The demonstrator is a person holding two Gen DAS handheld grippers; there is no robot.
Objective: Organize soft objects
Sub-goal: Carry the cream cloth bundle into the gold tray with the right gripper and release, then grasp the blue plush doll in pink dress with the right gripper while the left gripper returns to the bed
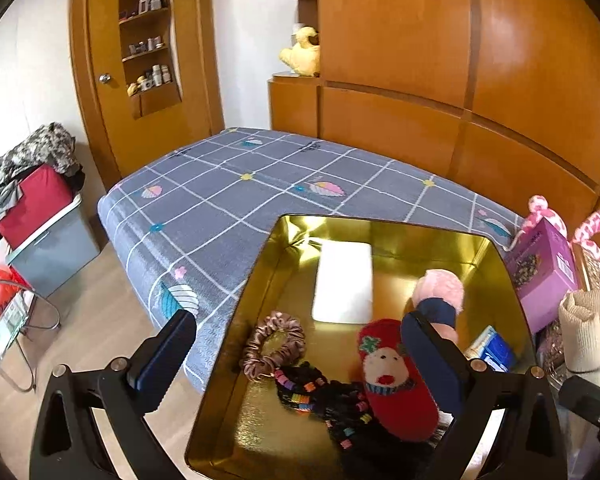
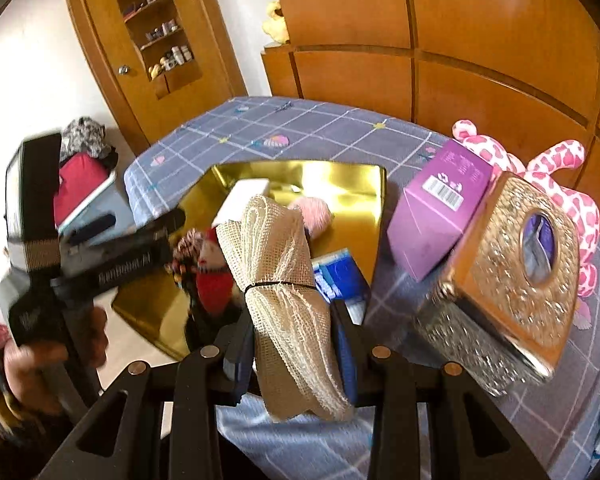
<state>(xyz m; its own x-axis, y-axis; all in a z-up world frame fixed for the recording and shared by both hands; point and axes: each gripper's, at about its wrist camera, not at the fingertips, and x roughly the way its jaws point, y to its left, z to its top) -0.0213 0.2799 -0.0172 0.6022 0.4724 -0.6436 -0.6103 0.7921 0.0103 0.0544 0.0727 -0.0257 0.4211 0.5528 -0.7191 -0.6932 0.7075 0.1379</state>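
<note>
A cream mesh cloth bundle (image 2: 284, 280), tied with a thin black band, stands upright in my right gripper (image 2: 292, 316), which is shut on its lower half just right of a shiny gold tray (image 2: 340, 184). The same cloth (image 1: 588, 332) shows at the right edge of the left wrist view. My left gripper (image 1: 298, 320) is open over the tray's (image 1: 260, 288) near left side and holds nothing. In the tray lie a red bear sock (image 1: 396, 384), a pink scrunchie (image 1: 272, 344), a black beaded piece (image 1: 320, 396), a pink fluffy ball (image 1: 440, 288) and a white pad (image 1: 344, 280).
The tray rests on a grey checked bed (image 1: 228, 188). To its right are a purple box (image 2: 440, 216), an ornate gold tissue box (image 2: 508, 280) and a pink spotted plush (image 2: 556, 184). A blue packet (image 2: 340, 276) sits in the tray's corner. Wooden wardrobes stand behind; a laundry bin (image 1: 48, 236) stands on the floor at left.
</note>
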